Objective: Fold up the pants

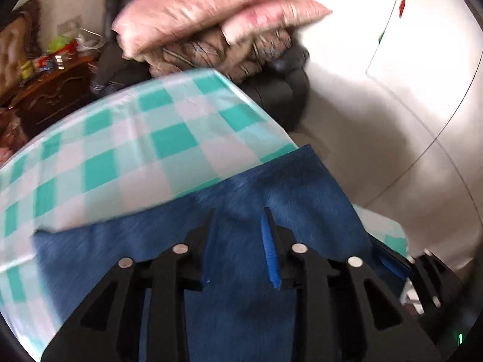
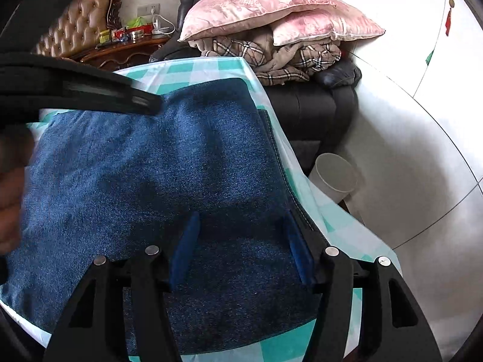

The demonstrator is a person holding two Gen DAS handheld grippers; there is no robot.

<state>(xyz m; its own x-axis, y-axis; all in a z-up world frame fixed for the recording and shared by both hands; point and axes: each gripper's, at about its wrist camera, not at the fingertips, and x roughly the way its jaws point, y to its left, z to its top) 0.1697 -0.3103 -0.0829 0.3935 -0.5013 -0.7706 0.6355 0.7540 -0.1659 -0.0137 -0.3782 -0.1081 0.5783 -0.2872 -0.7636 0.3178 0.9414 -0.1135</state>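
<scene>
Blue denim pants [image 2: 145, 166] lie folded in a thick stack on a table covered with a teal and white checked cloth [image 2: 211, 66]. My right gripper [image 2: 241, 215] hovers over the stack's near right part, open, with nothing pinched between its blue pads. A stitched seam edge [image 2: 283, 175] runs along the stack's right side. In the left wrist view the pants [image 1: 241, 187] fill the lower middle, and my left gripper [image 1: 238, 214] is open just above them, with its jaws empty. The left gripper's black body [image 2: 90, 93] also shows blurred at upper left in the right wrist view.
A hand [image 2: 12, 181] shows at the left edge. Beyond the table's far corner a dark sofa [image 2: 311, 111] holds pink pillows [image 2: 256, 3] and a plaid blanket [image 2: 286, 54]. A white bin [image 2: 335, 178] stands on the floor beside the table. A cluttered wooden nightstand [image 2: 126, 48] is at the back left.
</scene>
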